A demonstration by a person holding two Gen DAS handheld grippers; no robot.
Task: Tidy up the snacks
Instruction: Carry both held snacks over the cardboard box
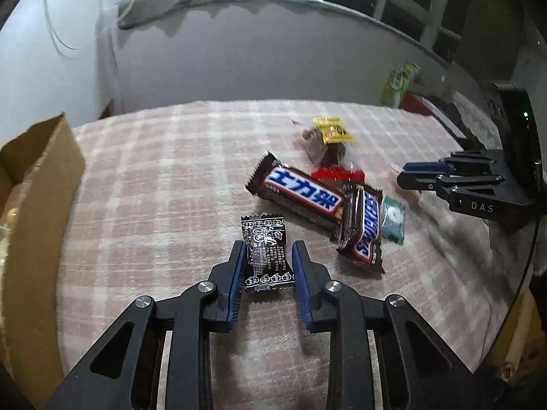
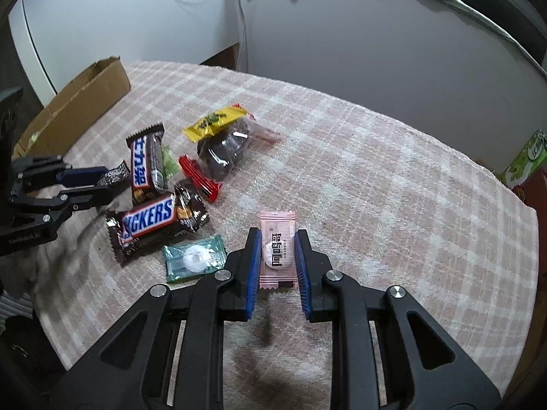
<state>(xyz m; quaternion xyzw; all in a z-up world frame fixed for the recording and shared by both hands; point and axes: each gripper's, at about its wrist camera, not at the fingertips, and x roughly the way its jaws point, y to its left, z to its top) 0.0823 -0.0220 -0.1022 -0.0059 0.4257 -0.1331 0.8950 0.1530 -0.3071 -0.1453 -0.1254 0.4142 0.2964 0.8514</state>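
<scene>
My left gripper [image 1: 268, 249] is shut on a small black candy packet [image 1: 266, 253] just above the checked cloth; it also shows in the right wrist view [image 2: 102, 181]. My right gripper [image 2: 277, 239] is shut on a pink candy packet [image 2: 277, 249]; it shows at the right of the left wrist view [image 1: 401, 176]. On the cloth lie two Snickers bars [image 1: 297, 193] [image 1: 364, 229], a teal candy [image 2: 194, 258], a red packet [image 2: 200, 177] and a yellow-topped bag of dark snacks [image 2: 222, 143].
An open cardboard box [image 1: 41, 184] stands at the left edge of the table [image 1: 154, 171]; it also shows in the right wrist view [image 2: 82, 102]. A green packet [image 1: 398, 82] and a red box sit at the far right. A grey wall runs behind the table.
</scene>
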